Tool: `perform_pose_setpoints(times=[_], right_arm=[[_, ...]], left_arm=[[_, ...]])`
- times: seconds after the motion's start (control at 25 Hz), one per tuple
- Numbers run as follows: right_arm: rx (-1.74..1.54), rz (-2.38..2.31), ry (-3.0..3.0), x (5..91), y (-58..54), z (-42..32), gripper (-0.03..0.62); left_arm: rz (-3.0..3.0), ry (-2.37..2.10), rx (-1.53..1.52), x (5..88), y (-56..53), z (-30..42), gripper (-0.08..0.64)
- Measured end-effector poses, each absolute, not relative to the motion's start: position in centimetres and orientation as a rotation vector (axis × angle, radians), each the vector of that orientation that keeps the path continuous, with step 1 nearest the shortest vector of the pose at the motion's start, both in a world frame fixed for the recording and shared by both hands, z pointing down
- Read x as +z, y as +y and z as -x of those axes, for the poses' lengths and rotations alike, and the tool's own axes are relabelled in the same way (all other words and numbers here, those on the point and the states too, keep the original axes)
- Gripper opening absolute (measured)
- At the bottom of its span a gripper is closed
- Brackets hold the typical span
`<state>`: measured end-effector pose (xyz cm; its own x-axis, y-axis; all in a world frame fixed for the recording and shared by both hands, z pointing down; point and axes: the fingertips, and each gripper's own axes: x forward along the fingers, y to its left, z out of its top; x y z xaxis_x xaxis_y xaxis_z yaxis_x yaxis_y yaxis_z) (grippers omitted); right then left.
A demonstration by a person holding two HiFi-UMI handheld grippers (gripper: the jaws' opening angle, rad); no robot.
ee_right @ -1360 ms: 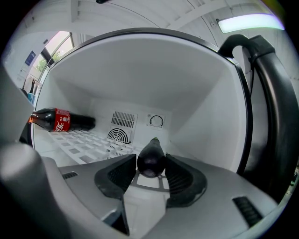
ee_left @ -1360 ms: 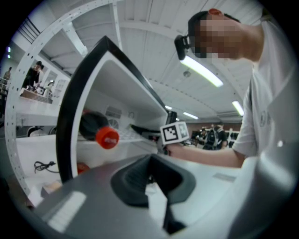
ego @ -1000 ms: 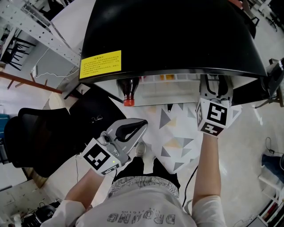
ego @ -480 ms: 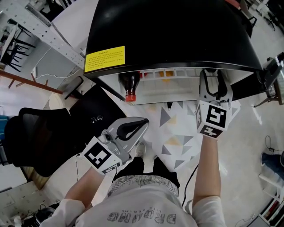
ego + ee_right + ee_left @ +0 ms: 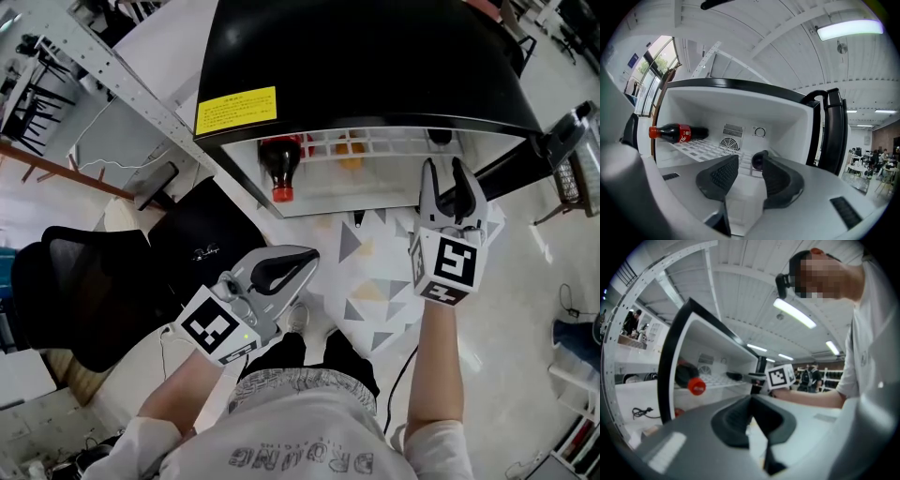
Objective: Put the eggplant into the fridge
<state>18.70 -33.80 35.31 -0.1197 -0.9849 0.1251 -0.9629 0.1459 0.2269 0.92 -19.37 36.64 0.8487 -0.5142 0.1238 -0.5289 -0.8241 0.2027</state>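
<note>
The dark purple eggplant (image 5: 758, 160) lies on the white wire shelf (image 5: 701, 149) inside the open black fridge (image 5: 375, 66). It also shows at the shelf's right end (image 5: 441, 138). My right gripper (image 5: 749, 161) hangs just in front of the fridge opening (image 5: 442, 171). Its jaws are apart and closing, with nothing between them; the eggplant lies beyond them. My left gripper (image 5: 305, 258) is lower left, away from the fridge, its jaws together and empty (image 5: 751, 401).
A cola bottle (image 5: 281, 164) with a red cap lies at the shelf's left end (image 5: 675, 132). Something orange (image 5: 349, 150) sits deeper inside. The black fridge door (image 5: 830, 133) stands open at the right. A black office chair (image 5: 75, 291) and a metal rack (image 5: 94, 56) stand to the left.
My right gripper has drawn back out of the fridge toward the person and its jaws have narrowed. More of the fridge's inside shows. The left gripper has hardly shifted.
</note>
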Motion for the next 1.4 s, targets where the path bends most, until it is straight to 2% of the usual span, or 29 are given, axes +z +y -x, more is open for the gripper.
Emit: perform_pose_setpoints(times=[0.6,1.4], right_arm=[[-0.081,-1.844,-2.281,33.8,-27.1,-16.1,0.072],[0.04,-1.775,-2.344,34.8,-19.5,-14.5,0.012]], left_arm=[[-2.843,-0.788,0.069,35.1,-16.2,0.2,0.008],[-2.91,-0.745,0.046,33.0,-14.3,0.7,0.008]])
